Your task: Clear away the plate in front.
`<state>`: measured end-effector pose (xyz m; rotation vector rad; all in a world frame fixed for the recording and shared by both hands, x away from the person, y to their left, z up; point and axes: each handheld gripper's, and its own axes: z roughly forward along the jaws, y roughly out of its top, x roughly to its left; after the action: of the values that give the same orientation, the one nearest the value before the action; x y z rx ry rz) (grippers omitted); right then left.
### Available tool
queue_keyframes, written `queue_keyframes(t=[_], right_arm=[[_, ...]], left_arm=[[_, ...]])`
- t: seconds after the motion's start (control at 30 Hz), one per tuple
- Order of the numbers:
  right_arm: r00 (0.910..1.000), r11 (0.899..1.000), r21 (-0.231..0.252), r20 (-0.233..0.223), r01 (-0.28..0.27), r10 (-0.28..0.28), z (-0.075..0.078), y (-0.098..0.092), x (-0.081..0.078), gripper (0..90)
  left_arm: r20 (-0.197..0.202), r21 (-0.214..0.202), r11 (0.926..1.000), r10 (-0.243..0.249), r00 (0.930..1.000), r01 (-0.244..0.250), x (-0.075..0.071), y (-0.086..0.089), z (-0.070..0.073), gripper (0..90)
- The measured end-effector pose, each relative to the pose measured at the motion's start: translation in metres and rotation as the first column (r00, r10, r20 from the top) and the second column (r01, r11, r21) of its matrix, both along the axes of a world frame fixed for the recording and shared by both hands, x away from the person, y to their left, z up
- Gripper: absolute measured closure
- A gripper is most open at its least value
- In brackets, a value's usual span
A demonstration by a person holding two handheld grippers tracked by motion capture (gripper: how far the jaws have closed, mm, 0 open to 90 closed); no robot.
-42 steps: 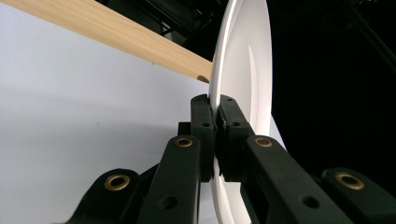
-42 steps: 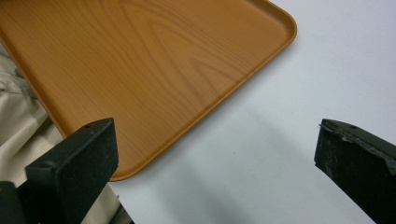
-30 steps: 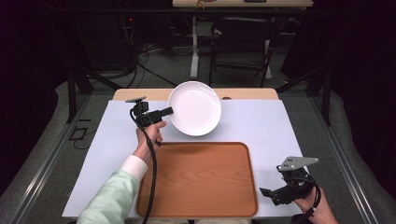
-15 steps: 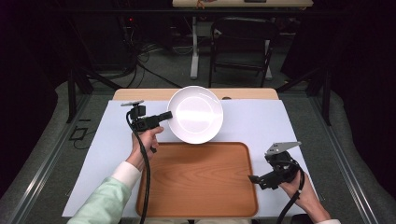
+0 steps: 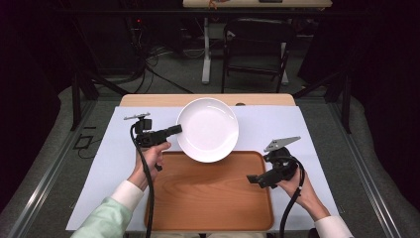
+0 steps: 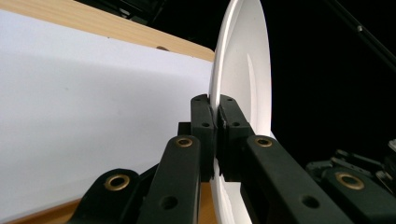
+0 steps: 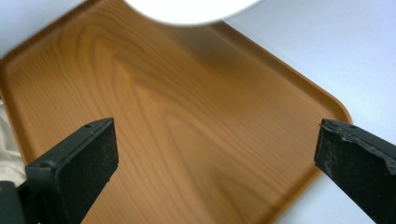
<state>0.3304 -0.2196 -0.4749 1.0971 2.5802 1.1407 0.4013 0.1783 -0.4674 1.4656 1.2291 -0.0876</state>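
1. While the white plate (image 5: 208, 129) is pinched at its near-left rim by the left tool (image 5: 177, 131), it is carried further toward the wooden tray (image 5: 208, 198) than a second ago; its near edge now overlaps the tray's far rim in the high view.
2. In the left gripper view the plate's rim (image 6: 215, 116) is seen clamped tightly between the two black pads, pressed together on it, with the plate held off the white sheet (image 5: 114, 163) that covers the desk.
3. The right tool (image 5: 253, 178) is brought in from the desk's right side and is now held over the tray's right part, where earlier it sat near the tray's lower right corner.
4. Its jaws are spread wide with nothing between them, the tray's wood grain (image 7: 187, 140) lying beneath them.
5. It is judged that the plate is being moved onto the tray, and that the right tool is being placed to steady or receive it; the plate is not yet set down.
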Motion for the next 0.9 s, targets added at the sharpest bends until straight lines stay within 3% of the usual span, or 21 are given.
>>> queue_keyframes(t=[0.37,0.6,0.9], right_arm=[[0.9997,0.999,0.040,-0.016,-0.018,0.018,-0.002,0.028,0.026,0.0],[0.9987,0.997,0.074,-0.048,-0.012,0.016,-0.005,0.044,0.041,5.1],[0.9952,0.993,0.116,-0.096,0.026,-0.014,-0.012,0.052,0.053,27.2]], left_arm=[[0.012,-0.003,0.9993,-0.038,0.9992,0.038,-0.013,-0.001,-0.003,87.3],[0.019,0.004,0.9972,-0.075,0.9970,0.075,-0.021,-0.004,-0.002,87.3],[0.022,0.009,0.9961,-0.088,0.9959,0.088,-0.026,-0.003,-0.006,87.2]])
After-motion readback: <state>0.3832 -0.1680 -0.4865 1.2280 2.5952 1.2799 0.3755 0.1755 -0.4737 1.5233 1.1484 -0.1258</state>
